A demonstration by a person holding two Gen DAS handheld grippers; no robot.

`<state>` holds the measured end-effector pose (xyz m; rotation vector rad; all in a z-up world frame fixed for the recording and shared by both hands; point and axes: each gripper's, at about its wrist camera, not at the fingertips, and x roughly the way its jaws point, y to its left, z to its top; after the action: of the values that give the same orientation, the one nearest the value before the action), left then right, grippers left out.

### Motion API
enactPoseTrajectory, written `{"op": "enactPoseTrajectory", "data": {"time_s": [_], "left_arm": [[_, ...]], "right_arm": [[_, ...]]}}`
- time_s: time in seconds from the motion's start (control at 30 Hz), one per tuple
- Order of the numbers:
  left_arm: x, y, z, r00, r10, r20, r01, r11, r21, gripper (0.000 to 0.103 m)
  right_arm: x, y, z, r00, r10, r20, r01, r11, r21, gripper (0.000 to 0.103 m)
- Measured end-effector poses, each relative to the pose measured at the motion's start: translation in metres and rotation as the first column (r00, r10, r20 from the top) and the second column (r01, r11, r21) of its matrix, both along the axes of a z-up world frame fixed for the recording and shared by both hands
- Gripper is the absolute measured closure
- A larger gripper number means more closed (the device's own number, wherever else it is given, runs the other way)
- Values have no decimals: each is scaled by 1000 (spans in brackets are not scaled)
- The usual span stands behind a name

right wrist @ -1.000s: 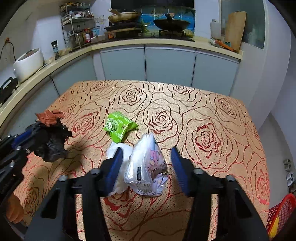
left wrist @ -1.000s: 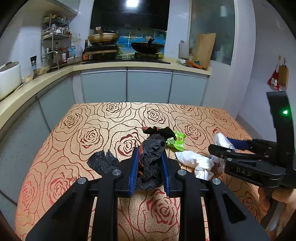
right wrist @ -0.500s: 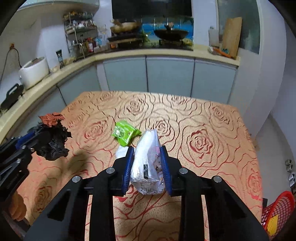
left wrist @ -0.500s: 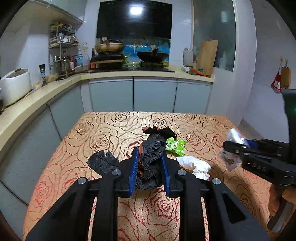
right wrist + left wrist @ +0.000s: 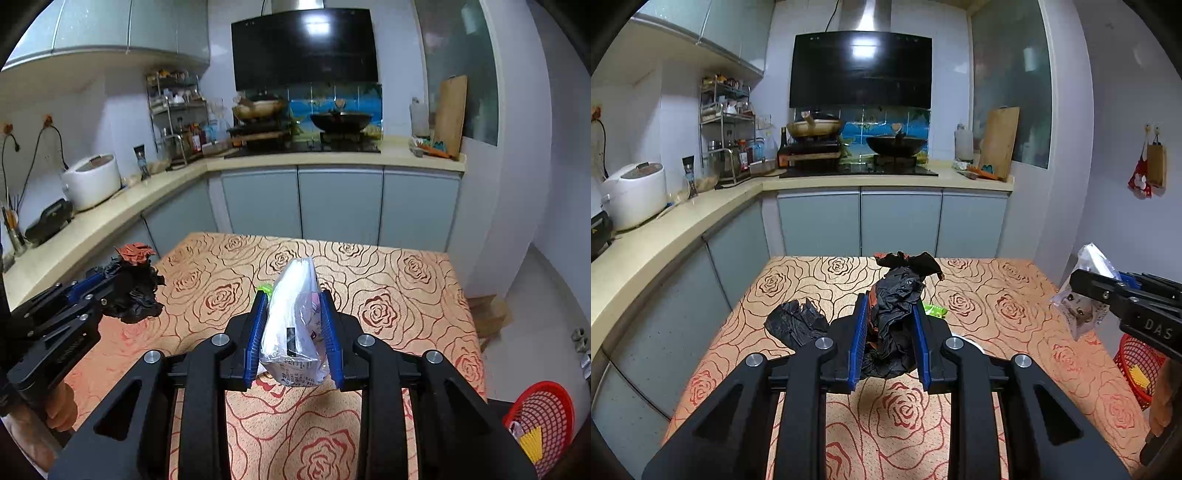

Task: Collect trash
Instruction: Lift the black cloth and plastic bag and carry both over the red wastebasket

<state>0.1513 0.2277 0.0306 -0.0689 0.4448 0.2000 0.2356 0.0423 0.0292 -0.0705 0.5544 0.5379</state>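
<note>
My left gripper (image 5: 889, 314) is shut on a crumpled black plastic bag (image 5: 894, 325) with a reddish scrap, held above the rose-patterned table (image 5: 997, 306). It also shows at the left of the right wrist view (image 5: 129, 291). My right gripper (image 5: 293, 321) is shut on a clear-and-white plastic wrapper (image 5: 295, 328), lifted above the table; it shows at the right of the left wrist view (image 5: 1082, 291). A second black bag (image 5: 794, 323) and a green wrapper (image 5: 934, 309) lie on the table. A white tissue is mostly hidden behind my left fingers.
A red mesh basket (image 5: 543, 421) with yellow trash stands on the floor right of the table, also in the left wrist view (image 5: 1134, 365). Kitchen counters (image 5: 683, 218) with a rice cooker (image 5: 633, 194) run along the left and back.
My right gripper closed on the plastic wrapper and lifted it off the table. Both grippers rose, the left still holding the black bag.
</note>
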Motion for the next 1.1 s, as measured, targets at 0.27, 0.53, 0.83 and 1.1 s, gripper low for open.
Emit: {"op": "enactPoseTrajectory", "data": {"time_s": [0.27,0.53,0.83,1.1], "left_arm": [[-10,-18,11,1000,-16,17,16,1000,8,81],[-11,-43,18,998,-62,29,61,998,19,81],[-1,-83,14,989,-145,13,145,989,27,81],[7,-127,11,971,-238,9,238,971,34,81]], "right_arm": [[-15,-28,11,999,-35,20,34,999,36,74],[-24,-59,17,996,-88,23,87,994,65,74],[-28,-102,16,983,-181,20,179,981,74,74],[-32,-145,16,964,-266,24,264,962,73,74]]}}
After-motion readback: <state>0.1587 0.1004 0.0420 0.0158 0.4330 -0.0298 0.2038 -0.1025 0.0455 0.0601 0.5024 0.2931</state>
